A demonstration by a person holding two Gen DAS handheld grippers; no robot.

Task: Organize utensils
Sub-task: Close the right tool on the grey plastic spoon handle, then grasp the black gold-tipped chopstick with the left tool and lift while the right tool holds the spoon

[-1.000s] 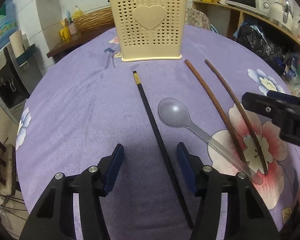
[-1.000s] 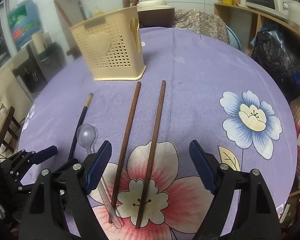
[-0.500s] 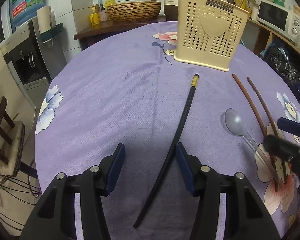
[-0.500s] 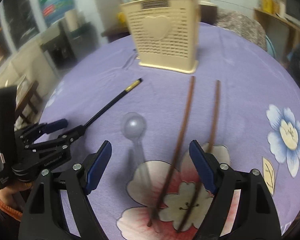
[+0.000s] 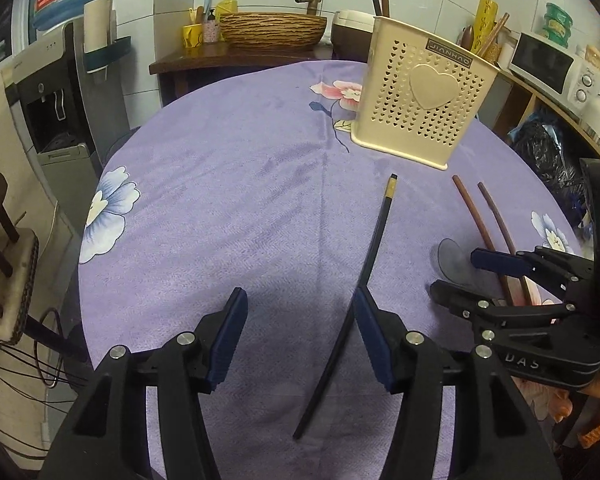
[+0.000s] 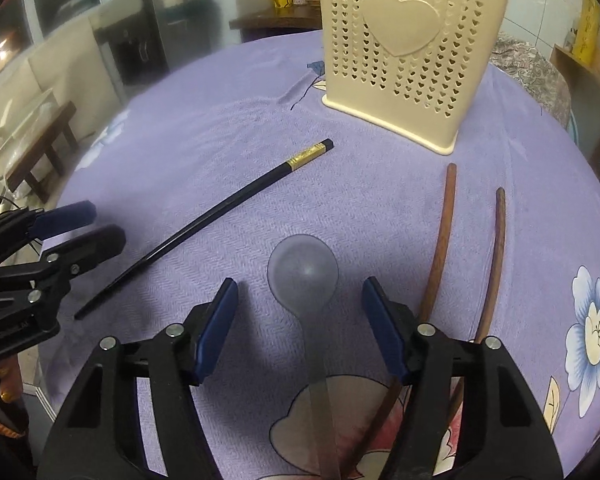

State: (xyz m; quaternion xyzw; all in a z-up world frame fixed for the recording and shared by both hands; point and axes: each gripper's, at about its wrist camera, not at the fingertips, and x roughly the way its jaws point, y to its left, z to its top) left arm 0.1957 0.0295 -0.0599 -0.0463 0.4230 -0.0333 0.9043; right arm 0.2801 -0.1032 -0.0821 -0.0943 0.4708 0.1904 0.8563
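Your grey plastic spoon [image 6: 303, 270] lies on the purple floral cloth of the worktop [image 6: 220, 128], bowl pointing far, handle running near between the pads of your right claw [image 6: 300, 320]. That claw's jaws have just been closing, yet a gap remains on either side of the handle, so nothing is gripped. Only the right wrist view shows the spoon whole; in the left wrist view its bowl [image 5: 454, 258] peeks out behind the right claw [image 5: 460, 278].

Left of the spoon the black chopstick with a gold band [image 6: 204, 222] lies slanted. The left wrist view shows it [image 5: 364, 276] passing just beside the right pad of your left claw [image 5: 298, 322], which stands half open and empty; whether the pad touches it, you cannot tell.

Right of the spoon two brown wooden chopsticks [image 6: 440, 240] lie side by side, slightly apart.

Farther off stands the cream perforated utensil holder with a heart [image 6: 404, 52], upright. The left wrist view alone shows sticks rising from the holder [image 5: 424, 92], and a microwave [image 5: 540, 62] on a shelf at right.
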